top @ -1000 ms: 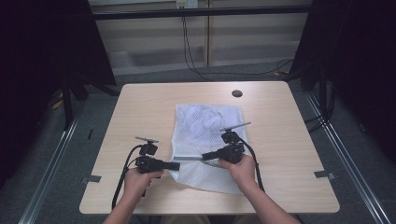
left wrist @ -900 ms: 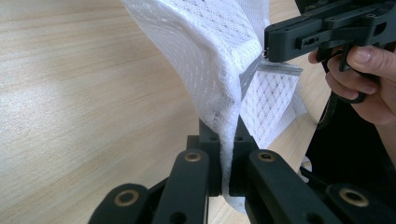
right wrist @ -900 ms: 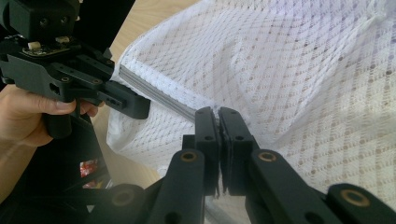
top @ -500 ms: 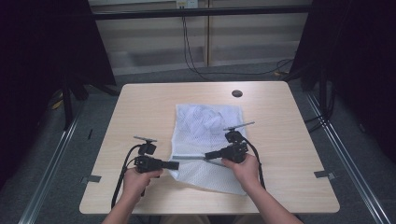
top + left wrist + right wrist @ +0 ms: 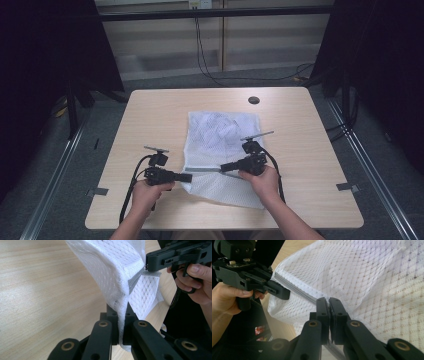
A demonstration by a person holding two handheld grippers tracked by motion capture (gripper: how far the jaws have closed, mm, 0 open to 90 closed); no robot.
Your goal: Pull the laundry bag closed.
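Two tongs (image 5: 189, 177) (image 5: 222, 167) pinch mesh bag (image 5: 223, 131).

Dim surroundings, evenly lit tabletop

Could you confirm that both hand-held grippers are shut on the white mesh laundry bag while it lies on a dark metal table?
Not quite: the table is light wood, as the high view shows. The rest stands: the left hand-held gripper and the right hand-held gripper are both shut on the white mesh laundry bag.

Wooden table (image 5: 165, 115) (pale), grey floor (image 5: 75, 165).
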